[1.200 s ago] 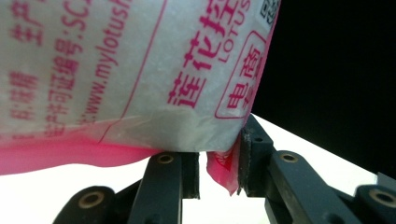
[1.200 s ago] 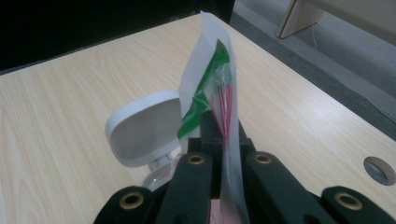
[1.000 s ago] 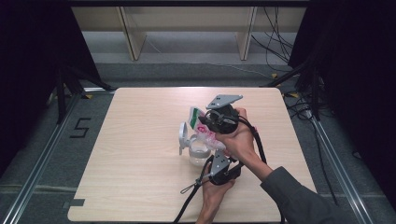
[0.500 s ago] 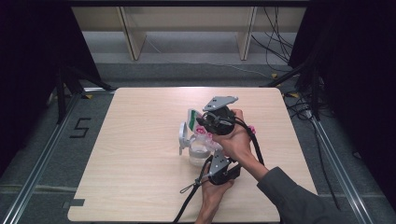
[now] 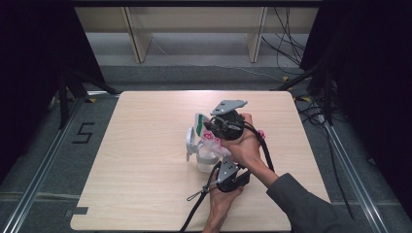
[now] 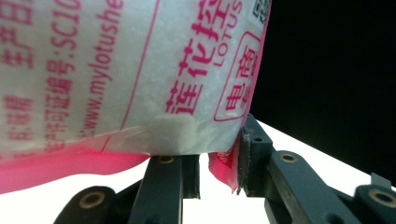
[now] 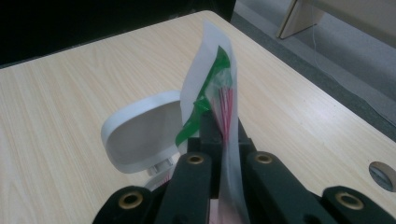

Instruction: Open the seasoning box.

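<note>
Standing upright over the clear jar (image 5: 206,158), the sugar bag (image 5: 210,141) is clamped by the right gripper (image 5: 214,127) at its top and by the left gripper (image 5: 219,167) at its bottom corner.

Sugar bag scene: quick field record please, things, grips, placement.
held thing: white bag with pink print, granules inside
left gripper: jaws pinch the bag's pink bottom corner
right gripper: shut on the bag's other end, a flat white edge with a green strip
container: clear, on the table right under the bag
lid: white, flipped open and standing up
hands: close together mid-table in the high view
</note>
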The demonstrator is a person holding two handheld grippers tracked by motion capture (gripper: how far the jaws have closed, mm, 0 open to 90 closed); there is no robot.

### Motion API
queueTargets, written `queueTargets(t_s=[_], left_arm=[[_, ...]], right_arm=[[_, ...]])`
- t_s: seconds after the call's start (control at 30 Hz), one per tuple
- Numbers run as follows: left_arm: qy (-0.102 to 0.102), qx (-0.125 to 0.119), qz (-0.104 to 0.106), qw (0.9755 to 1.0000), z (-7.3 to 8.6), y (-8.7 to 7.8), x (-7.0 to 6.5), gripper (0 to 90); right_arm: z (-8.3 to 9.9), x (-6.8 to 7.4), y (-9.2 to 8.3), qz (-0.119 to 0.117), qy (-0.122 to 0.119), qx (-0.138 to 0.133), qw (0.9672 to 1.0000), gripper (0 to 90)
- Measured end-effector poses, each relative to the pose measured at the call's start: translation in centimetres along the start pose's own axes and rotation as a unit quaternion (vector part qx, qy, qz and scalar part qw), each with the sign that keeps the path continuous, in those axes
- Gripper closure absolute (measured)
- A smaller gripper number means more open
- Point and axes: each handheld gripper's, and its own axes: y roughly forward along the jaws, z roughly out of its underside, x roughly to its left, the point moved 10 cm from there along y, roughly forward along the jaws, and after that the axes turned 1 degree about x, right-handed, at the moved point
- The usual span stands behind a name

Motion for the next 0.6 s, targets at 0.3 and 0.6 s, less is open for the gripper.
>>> queueTargets(t_s=[0.3, 0.6], left_arm=[[0.000, -0.006, 0.000, 1.0000, -0.12, 0.05, -0.08, 72.9], [-0.002, -0.004, 0.002, 1.0000, -0.10, -0.01, -0.07, 72.9]], right_arm=[[-0.09, -0.06, 0.15, 0.006, -0.002, -0.004, 1.0000, 90.0], [0.06, 0.16, 0.55, 0.008, -0.017, 0.002, 0.9998, 89.9]])
